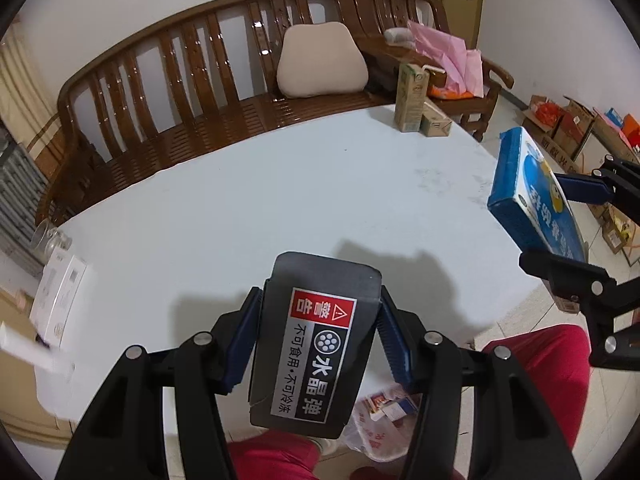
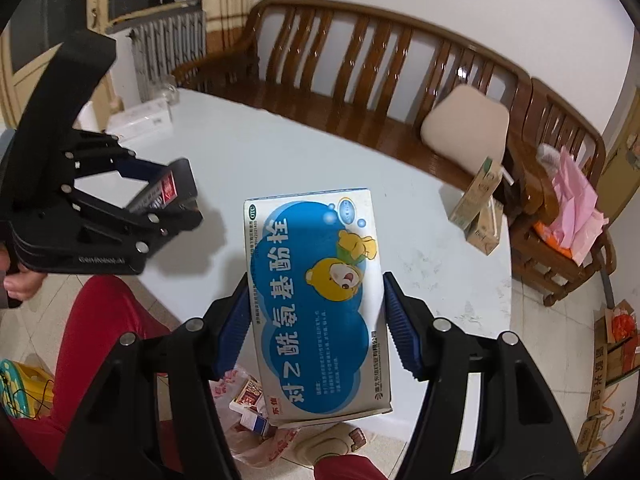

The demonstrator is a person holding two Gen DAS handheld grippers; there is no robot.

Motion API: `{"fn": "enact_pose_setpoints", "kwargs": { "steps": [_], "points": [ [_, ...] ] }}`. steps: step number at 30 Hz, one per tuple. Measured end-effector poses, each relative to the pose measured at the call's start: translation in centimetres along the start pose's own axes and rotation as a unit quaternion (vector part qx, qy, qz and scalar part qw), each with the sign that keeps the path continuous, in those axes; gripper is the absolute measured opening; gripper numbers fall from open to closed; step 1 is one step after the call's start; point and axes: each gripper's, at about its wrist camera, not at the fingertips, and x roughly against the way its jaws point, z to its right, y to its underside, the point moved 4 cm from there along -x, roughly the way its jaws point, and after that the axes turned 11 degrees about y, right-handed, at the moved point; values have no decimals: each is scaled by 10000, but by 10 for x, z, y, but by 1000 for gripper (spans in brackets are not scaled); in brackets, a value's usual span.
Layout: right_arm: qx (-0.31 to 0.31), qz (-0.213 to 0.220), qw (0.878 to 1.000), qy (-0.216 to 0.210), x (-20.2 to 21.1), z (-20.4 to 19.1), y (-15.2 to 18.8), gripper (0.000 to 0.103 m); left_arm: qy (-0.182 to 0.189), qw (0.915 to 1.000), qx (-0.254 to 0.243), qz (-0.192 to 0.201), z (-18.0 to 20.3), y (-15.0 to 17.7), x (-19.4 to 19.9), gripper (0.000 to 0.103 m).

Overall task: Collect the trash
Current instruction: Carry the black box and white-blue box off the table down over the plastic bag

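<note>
table point(image 1: 280, 184) beside wooden bench point(image 1: 168, 92)

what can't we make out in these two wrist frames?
- Trash bag on the floor: left wrist view, mostly hidden behind the dark box and left gripper; its contents are too small to name.
- Blue medicine box in the right gripper: its underside faces away in both views.
- White item at the table's left edge: motion-blurred, unidentifiable.
- Floor cartons: cut off by the fisheye rim.
</note>
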Motion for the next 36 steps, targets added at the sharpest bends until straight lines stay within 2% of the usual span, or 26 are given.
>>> {"fn": "enact_pose_setpoints", "kwargs": {
  "steps": [7,15,22,36],
  "points": [
    [62,214,9997,122,48,-11,22,61,-30,9999,-116,31,23,26,26,55],
    [66,381,9991,155,79,-25,49,62,-7,9996,-244,132,46,57,44,55],
    [181,355,9992,90,88,-47,71,62,12,9992,-324,229,64,85,49,55],
    [232,238,9994,-59,89,-72,102,62,128,9996,-218,88,74,121,37,55]
  ]
}}
